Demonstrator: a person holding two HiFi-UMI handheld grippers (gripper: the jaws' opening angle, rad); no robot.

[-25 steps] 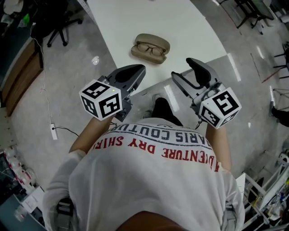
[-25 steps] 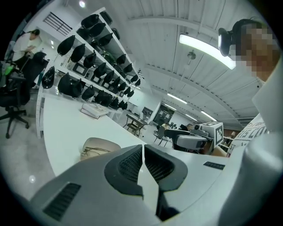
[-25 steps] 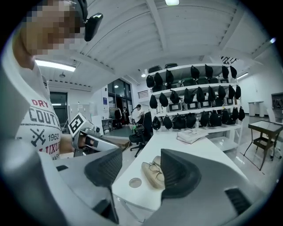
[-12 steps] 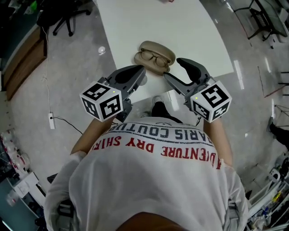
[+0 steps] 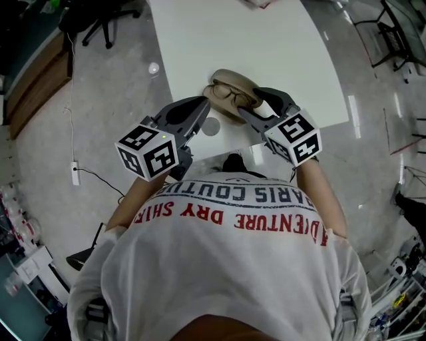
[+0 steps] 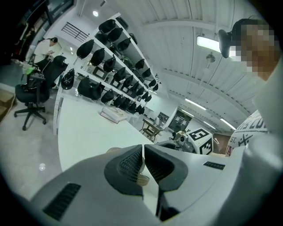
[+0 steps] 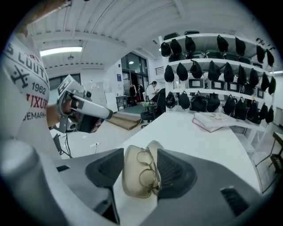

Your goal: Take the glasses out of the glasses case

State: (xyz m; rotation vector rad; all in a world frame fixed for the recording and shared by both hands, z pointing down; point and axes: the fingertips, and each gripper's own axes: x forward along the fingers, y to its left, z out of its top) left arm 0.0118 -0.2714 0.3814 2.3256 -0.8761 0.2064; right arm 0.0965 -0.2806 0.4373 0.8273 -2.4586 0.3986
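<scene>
An open beige glasses case point(image 5: 229, 90) lies near the front edge of the white table point(image 5: 266, 40). Thin-framed glasses point(image 5: 229, 94) rest in it. In the right gripper view the case point(image 7: 132, 176) and glasses point(image 7: 148, 170) sit between the jaws of my right gripper point(image 7: 140, 152). These jaws have just been closing, and they still stand wide at either side of the case. In the head view my right gripper point(image 5: 251, 103) straddles the case's right part. My left gripper point(image 5: 205, 103) is beside the case's left end. It point(image 6: 143, 150) is shut, with nothing between its pads.
A book point(image 7: 216, 121) lies far back on the table. Shelves of dark bags point(image 7: 212, 70) line the wall behind. An office chair point(image 5: 100, 20) and a power strip point(image 5: 74, 174) are on the floor to the left. The table's front edge is just below the case.
Both grippers moved forward to the case. The right one dropped from in front of the table's edge to straddle the case. The left one came up beside the case's left end.
</scene>
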